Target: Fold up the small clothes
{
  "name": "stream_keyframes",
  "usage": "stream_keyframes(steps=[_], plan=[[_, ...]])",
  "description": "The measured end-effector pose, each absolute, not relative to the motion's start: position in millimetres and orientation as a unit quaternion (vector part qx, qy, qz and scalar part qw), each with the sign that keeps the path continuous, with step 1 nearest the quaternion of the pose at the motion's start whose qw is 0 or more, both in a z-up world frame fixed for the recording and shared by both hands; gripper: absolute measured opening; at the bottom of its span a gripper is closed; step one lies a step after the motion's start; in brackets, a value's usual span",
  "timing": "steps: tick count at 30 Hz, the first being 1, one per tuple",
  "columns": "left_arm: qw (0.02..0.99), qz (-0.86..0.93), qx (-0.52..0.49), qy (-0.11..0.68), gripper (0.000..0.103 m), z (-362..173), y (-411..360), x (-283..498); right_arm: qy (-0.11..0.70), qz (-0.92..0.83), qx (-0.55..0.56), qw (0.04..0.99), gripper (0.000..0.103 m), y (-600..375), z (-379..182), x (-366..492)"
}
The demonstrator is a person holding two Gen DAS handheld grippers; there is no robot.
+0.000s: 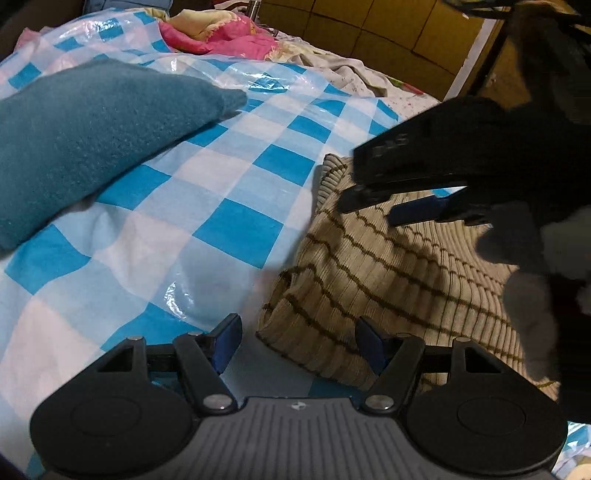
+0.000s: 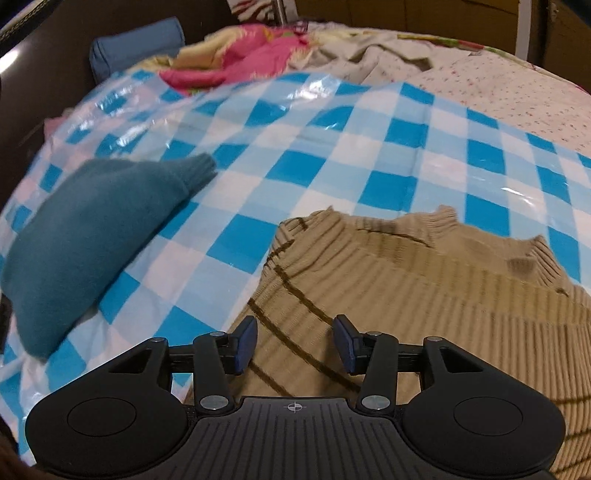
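1. In the left wrist view, the left gripper (image 1: 301, 341) is seen wide open with nothing between its blue pads; the near edge of the beige sweater (image 1: 388, 273) lies just beyond its right finger, at 1 o'clock.
2. Only this view shows the right gripper (image 1: 373, 210) from outside: it reaches in from 3 o'clock over the sweater, its fingers blurred, and no cloth is seen in them.
3. In the right wrist view, the right gripper (image 2: 295, 345) is seen open, its pads apart and empty, above the sweater (image 2: 424, 288), which fills the picture from 3 to 6 o'clock.
4. Only this view shows the sweater's ribbed collar (image 2: 447, 218) at its far edge, and a blue pillow (image 2: 136, 44) at 11 o'clock.
5. A teal garment (image 1: 85, 136) is laid at 9 o'clock in both views, well apart from the sweater.
6. Both garments rest on a blue-and-white checked plastic sheet (image 1: 207, 192) spread over a bed.
7. Beyond it, pink bedding (image 2: 236, 62) and a floral sheet (image 2: 517, 92) are seen, with brown panelling (image 1: 388, 29) behind.
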State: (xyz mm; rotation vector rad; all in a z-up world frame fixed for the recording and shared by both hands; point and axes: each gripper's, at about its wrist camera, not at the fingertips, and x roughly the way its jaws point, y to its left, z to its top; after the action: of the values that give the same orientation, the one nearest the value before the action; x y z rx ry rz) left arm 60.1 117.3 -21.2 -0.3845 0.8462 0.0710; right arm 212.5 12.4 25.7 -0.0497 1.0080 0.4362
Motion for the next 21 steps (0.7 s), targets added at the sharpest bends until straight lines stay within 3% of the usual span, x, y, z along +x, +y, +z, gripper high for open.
stream_keyframes(steps=[11, 21], plan=[[0.892, 0.021, -0.203, 0.403, 0.078, -22, 123, 59, 0.507, 0.195, -0.102, 0.834, 0.064, 71, 10, 234], [0.899, 0.032, -0.195, 0.391, 0.077, -19, 124, 59, 0.505, 0.178, -0.118, 0.836, 0.062, 73, 5, 236]])
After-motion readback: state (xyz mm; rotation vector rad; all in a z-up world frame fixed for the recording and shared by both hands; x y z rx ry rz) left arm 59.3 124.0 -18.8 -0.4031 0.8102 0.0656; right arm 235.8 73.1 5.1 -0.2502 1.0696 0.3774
